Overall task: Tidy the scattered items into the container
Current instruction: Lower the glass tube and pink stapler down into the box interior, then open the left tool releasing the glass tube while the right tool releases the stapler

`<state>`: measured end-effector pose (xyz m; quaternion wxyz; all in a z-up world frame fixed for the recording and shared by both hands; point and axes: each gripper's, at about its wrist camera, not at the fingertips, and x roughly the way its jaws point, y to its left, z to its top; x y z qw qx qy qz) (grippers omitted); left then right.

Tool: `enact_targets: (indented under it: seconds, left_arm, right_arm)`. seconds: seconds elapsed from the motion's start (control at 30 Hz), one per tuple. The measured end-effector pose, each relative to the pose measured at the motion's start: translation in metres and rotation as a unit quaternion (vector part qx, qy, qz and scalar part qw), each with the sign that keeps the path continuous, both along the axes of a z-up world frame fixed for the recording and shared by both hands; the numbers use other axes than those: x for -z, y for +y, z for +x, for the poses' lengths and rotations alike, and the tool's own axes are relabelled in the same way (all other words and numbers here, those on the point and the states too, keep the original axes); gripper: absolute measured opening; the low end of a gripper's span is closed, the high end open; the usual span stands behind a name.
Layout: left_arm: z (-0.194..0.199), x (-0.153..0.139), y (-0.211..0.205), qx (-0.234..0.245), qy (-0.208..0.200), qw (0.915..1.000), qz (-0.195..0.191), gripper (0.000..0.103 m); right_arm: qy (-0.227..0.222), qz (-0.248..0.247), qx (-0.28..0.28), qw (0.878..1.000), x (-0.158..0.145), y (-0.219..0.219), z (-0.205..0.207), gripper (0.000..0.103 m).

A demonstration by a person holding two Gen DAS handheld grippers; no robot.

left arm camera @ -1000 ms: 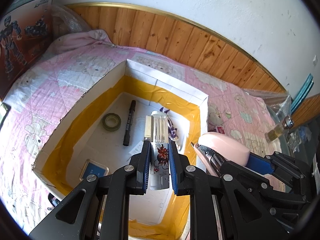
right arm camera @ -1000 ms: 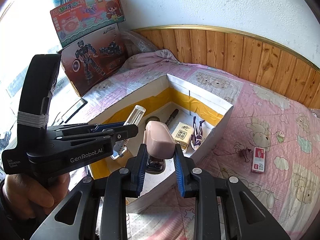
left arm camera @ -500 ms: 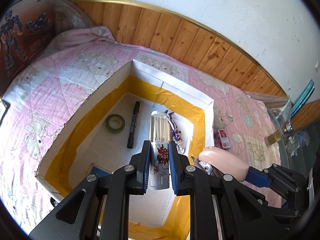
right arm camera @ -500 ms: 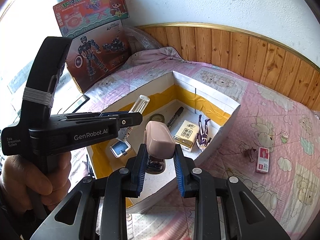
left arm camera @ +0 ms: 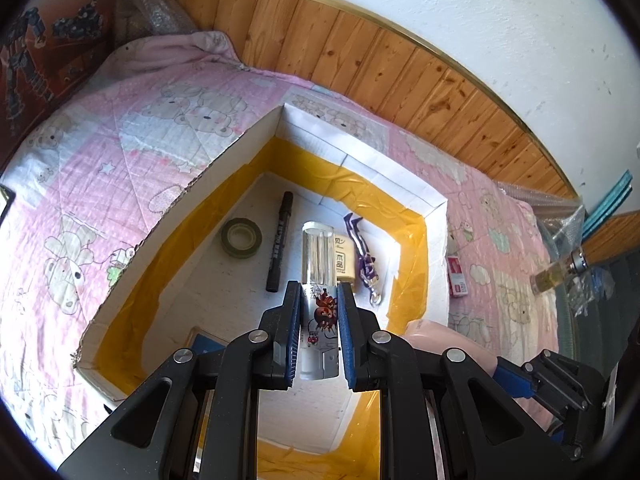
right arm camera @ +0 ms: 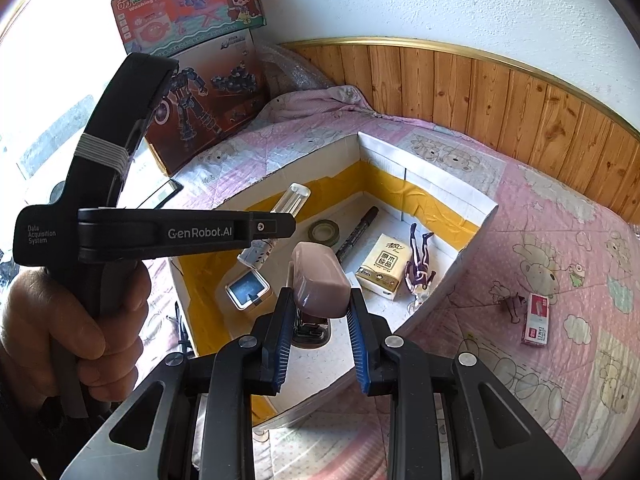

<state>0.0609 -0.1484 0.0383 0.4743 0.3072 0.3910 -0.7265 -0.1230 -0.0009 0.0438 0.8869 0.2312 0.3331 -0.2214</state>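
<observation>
Broadly, a bed (left arm camera: 132,160) under a pink bear-print quilt, backed by wooden panelling (right arm camera: 520,96). On the quilt, a white cardboard box (left arm camera: 240,148) lined with yellow tape, open at the top. Leaning beyond the bed, two toy cartons (right arm camera: 200,92) against the wall. Over the box, the left tongs (left arm camera: 319,316) pinching a clear glass tube (left arm camera: 318,256) printed with a red figure, blue pads pressed to both its sides; long axis straight ahead along the fingers, rounded clear end pointing away toward the far corner of the box, tilted up in the right wrist view (right arm camera: 290,200). Beside them, over the near edge of the box, the right tongs (right arm camera: 318,320) clamped on a pink stapler (right arm camera: 318,280), its long axis also along the fingers, blunt pink end forward and metal base hanging below. On the box floor, from big to small: a tan tissue pack (right arm camera: 384,270); a purple figurine (right arm camera: 418,264) just right of it, legs toward the far wall; a black marker (left arm camera: 280,246) lying lengthwise toward the far wall; a roll of green tape (left arm camera: 241,237) left of the marker; a small blue-faced square case (right arm camera: 246,290) near the front left. Outside the box on the quilt, a red and white staple box (right arm camera: 536,320) with a small dark object (right arm camera: 510,304) just beside it, too small to identify.
</observation>
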Motion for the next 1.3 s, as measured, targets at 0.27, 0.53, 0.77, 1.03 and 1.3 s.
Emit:
enact_targets:
  seconds: [0.27, 0.53, 0.77, 1.03, 1.3]
  left_arm:
    - [0.001, 0.008, -0.012, -0.005, -0.002, 0.9998, 0.018, 0.018]
    - [-0.004, 0.014, -0.023, -0.009, -0.032, 0.9992, 0.021, 0.018]
    - [-0.011, 0.016, -0.028, -0.007, -0.061, 0.9980, 0.012, 0.018]
    - [-0.019, 0.020, -0.032, -0.003, -0.070, 0.9974, 0.017, 0.018]
    - [-0.025, 0.026, -0.038, -0.003, -0.078, 0.9966, 0.025, 0.018]
  right_arm:
    - [0.012, 0.003, -0.013, 1.000, 0.009, 0.005, 0.011, 0.027]
    - [0.027, 0.006, -0.027, 0.999, 0.019, 0.011, 0.023, 0.027]
    - [0.040, 0.007, -0.035, 0.999, 0.026, 0.014, 0.030, 0.027]
    - [0.054, 0.004, -0.043, 0.998, 0.033, 0.015, 0.037, 0.027]
    - [0.066, 0.005, -0.043, 0.997, 0.039, 0.012, 0.041, 0.027]
